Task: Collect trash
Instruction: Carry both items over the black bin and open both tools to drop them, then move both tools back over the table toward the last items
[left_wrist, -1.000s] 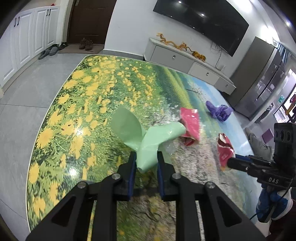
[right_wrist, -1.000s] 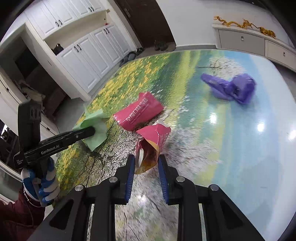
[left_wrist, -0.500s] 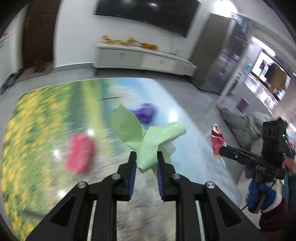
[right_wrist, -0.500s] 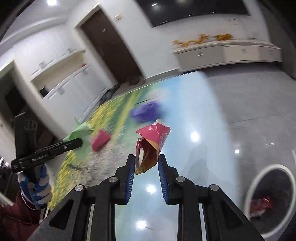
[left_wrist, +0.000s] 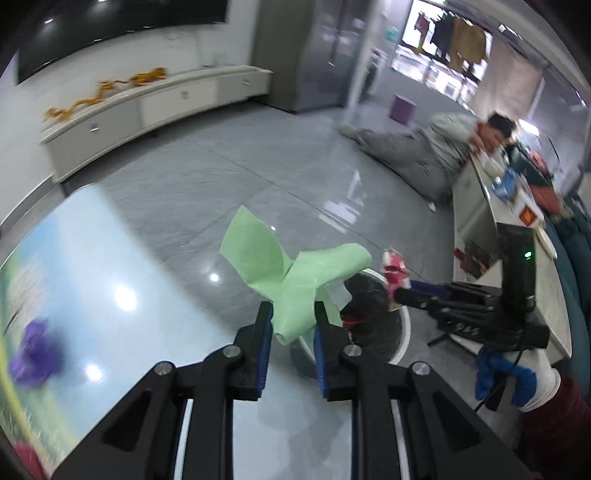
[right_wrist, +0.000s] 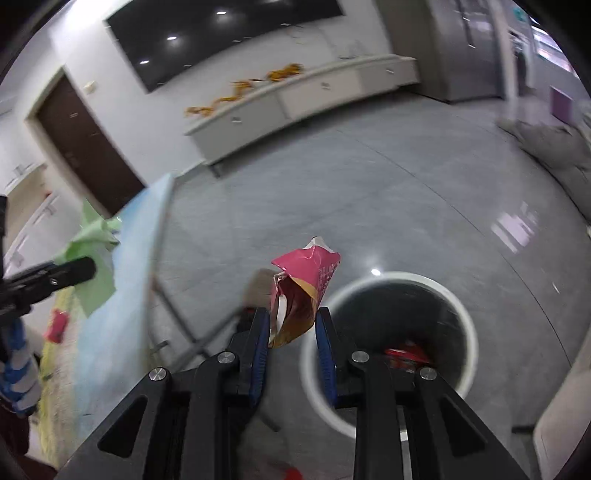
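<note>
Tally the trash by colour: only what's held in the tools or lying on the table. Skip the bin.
Green: 1, the wrapper in the left tool
Pink: 2, the snack bag in the right tool and a packet on the table
Purple: 1, a plastic bag on the table
Total: 4

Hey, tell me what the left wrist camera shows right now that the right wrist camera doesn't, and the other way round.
Only the left wrist view shows the purple bag on the table, a person in grey on the floor, and the cluttered counter.

Only the right wrist view shows the dark door and a pink packet left on the table.

Both show the left gripper shut on the green bag, the right gripper shut on the pink snack bag, the white-rimmed trash bin, and the white sideboard.
</note>
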